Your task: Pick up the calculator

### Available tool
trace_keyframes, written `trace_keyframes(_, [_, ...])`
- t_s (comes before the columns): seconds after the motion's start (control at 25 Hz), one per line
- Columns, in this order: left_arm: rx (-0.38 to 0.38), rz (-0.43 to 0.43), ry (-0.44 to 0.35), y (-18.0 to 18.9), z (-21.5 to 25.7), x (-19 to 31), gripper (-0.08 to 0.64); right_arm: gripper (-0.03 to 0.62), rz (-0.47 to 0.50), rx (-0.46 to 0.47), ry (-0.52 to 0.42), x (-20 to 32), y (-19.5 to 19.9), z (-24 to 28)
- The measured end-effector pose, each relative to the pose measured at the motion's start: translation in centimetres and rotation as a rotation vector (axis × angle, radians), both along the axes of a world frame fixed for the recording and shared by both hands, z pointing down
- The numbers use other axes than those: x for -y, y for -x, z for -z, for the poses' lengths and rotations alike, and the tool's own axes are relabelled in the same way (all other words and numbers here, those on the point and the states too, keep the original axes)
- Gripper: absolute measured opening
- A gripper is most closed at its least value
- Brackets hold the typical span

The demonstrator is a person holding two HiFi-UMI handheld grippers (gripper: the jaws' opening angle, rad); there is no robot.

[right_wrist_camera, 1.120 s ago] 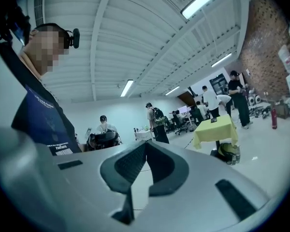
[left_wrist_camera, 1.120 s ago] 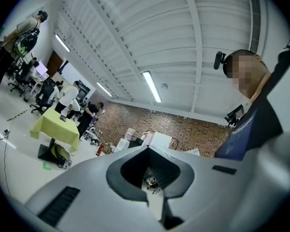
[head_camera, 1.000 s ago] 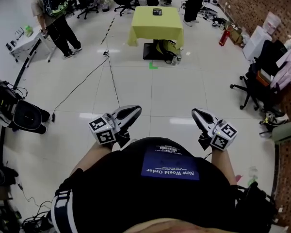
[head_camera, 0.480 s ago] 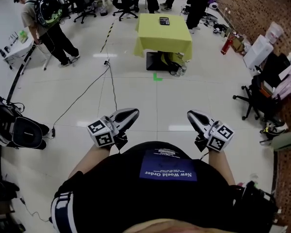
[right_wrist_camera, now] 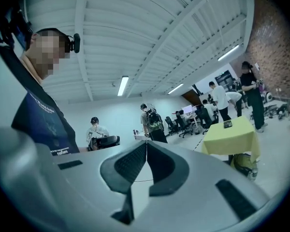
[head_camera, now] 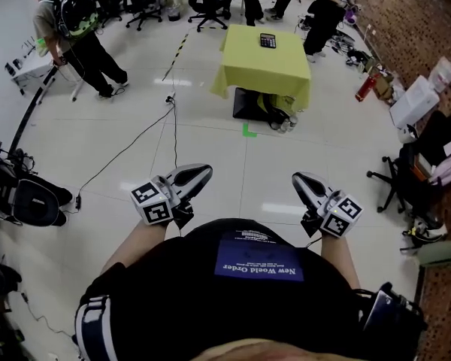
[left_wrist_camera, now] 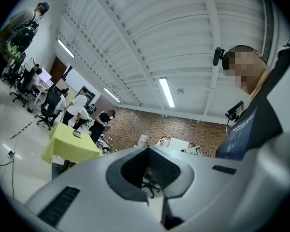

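At the far left of the head view a person with a backpack [head_camera: 75, 21] stands by a small side table, and a black cable [head_camera: 135, 138] runs across the white floor toward the middle of the room. The left gripper [head_camera: 207, 170] is held low in front of the wearer's body. In the left gripper view its jaws [left_wrist_camera: 147, 148] meet at the tips, closed on nothing.

Ahead and slightly to the right stands the bench [head_camera: 267, 70], draped in a yellow cloth. The calculator [head_camera: 267, 40] lies flat on its top, toward the far edge, well apart from both grippers. It shows as a small dark slab in the left gripper view [left_wrist_camera: 77, 134] and the right gripper view [right_wrist_camera: 227, 124]. A dark bag [head_camera: 252, 104] sits under the bench.

The right gripper [head_camera: 296, 177] mirrors the left, and its jaws [right_wrist_camera: 146, 141] are likewise pressed together and empty. Further right stands an office chair [head_camera: 406, 186].

The calculator looks light, rigid and thin, probably with a smooth plastic shell that could slip. Because it lies low on soft cloth, the sensible hold is across its two long edges near mid-length, off the keys and the display. The jaws must open first, then come in low without pinching the cloth.
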State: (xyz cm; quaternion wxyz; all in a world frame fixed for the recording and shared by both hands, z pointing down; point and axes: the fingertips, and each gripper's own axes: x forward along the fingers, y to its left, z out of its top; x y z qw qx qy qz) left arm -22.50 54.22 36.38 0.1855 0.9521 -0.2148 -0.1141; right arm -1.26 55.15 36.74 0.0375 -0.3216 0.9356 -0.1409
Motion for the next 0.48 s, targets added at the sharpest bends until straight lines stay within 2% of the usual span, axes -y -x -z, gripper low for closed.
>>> trace_keyframes(0.32, [0.0,0.133,-0.026,-7.3,2.7,9.6,0.006,-0.011,0.139,-0.037,-0.038,12.1,-7.0,1.2])
trace_keyframes(0.48, [0.0,0.14,-0.022,-11.2,3.4,13.6,0.006,-0.011,0.179,-0.024,-0.043,16.8,-9.7,1.5])
